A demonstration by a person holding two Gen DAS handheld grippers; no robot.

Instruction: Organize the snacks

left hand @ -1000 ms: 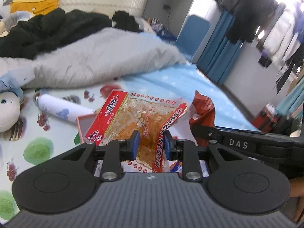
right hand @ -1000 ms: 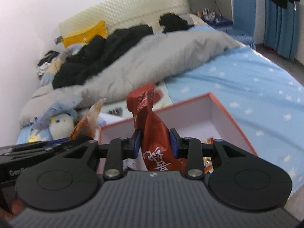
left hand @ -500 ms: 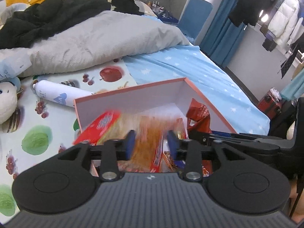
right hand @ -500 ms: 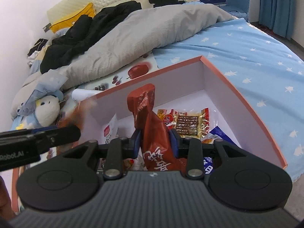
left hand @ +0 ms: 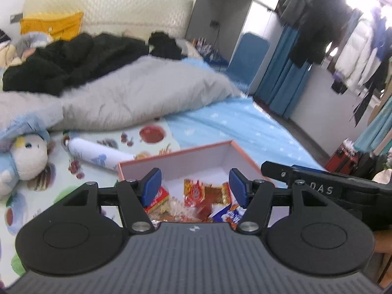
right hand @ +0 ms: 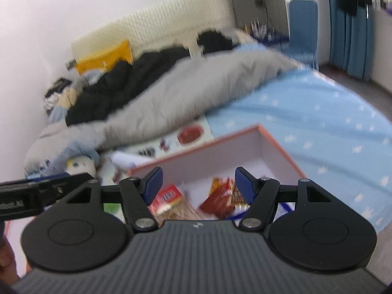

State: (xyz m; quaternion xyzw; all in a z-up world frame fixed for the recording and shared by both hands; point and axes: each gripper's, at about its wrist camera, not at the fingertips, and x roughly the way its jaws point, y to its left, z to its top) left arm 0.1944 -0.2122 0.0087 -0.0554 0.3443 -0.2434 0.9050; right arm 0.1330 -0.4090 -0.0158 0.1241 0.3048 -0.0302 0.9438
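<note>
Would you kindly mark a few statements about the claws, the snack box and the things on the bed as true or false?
1. Both claws are open with nothing between their pads. True: left claw, right claw.
2. The snack packets lie inside the box. True.
3. The box has a closed lid. False: it is open-topped.
4. The white bottle stands upright inside the box. False: it lies on its side on the bed, outside the box.
5. A plush toy lies on the bed. True.
</note>
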